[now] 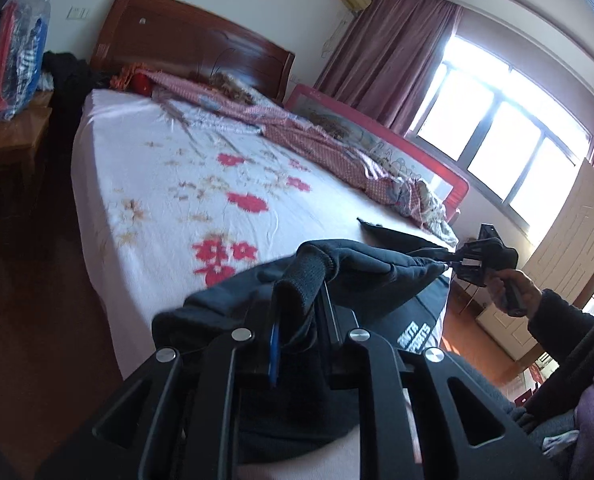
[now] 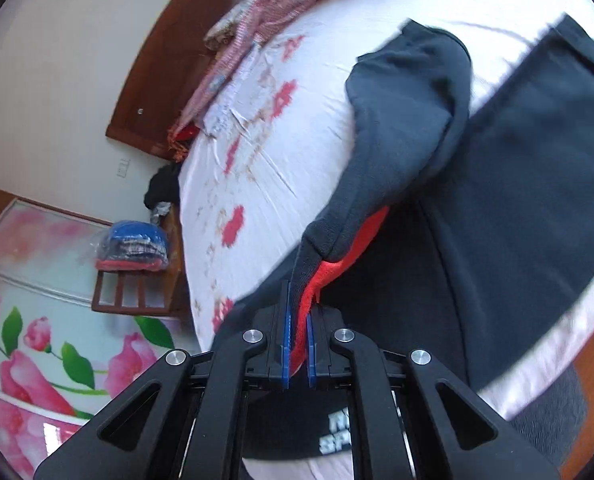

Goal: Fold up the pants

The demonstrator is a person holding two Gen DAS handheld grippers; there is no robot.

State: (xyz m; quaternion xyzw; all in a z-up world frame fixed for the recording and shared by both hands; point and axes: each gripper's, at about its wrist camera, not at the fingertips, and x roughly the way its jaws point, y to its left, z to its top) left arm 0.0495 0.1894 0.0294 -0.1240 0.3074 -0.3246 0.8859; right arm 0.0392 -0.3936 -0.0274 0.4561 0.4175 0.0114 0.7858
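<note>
A home bedroom: a bed [image 1: 169,184] with a wooden headboard [image 1: 185,40], curtains [image 1: 389,56] beside a window [image 1: 497,128].

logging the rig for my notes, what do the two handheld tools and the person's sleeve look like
Both tools are matte black, with angled linkage arms that have slotted cut-outs and round silver pivot screws. The left tool and the right tool carry thin blue pads on the inner faces of the fingers. From the left wrist view, the right tool has a black pistol-style handle, and the sleeve behind it is dark knit. No cables show.

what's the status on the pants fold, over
Both tongs, left and right, shut on the dark pants. Pants part lifted off the bed. Nothing in the way.
</note>
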